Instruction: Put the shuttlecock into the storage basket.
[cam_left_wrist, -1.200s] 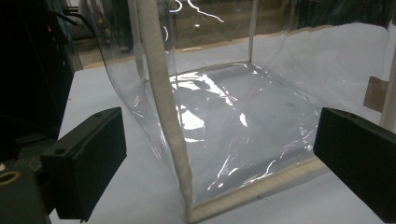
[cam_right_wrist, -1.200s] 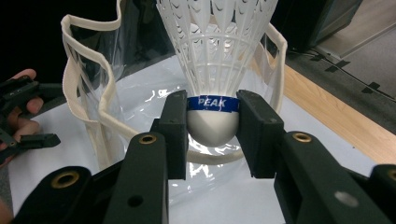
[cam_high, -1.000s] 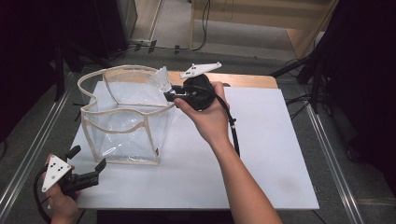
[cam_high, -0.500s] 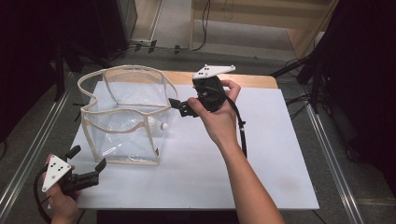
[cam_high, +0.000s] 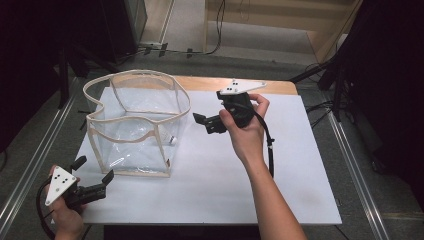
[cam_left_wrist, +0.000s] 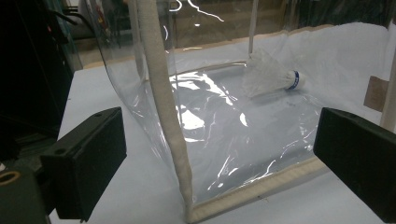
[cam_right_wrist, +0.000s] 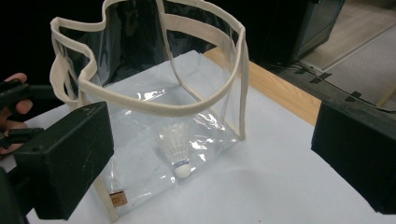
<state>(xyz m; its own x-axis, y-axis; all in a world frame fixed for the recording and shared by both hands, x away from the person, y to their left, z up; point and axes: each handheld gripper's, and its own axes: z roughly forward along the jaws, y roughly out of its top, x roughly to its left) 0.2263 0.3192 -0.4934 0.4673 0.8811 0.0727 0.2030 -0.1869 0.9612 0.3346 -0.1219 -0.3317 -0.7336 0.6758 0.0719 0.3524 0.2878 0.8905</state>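
Moved since earlier: we saw the right gripper (cam_high: 202, 122) draw back from the rim of the clear bag (cam_high: 131, 131) toward mid-frame of the high view, its jaws having just been opening — nothing lay between them.
Right gripper jaws: we found them spread wide and empty in the right gripper view, one at the lower left and one at the right edge.
Left gripper (cam_high: 93, 175): we saw it held in place at the lower left of the high view, jaws parted and empty — the bag's near corner seam (cam_left_wrist: 168, 121) stood between them farther off, untouched.
Shuttlecock (cam_right_wrist: 178, 148): we noted it inside the bag on its floor, cork end nearest the right gripper's camera.
Bag: we saw it standing open on the white sheet (cam_high: 280, 170), left of centre.
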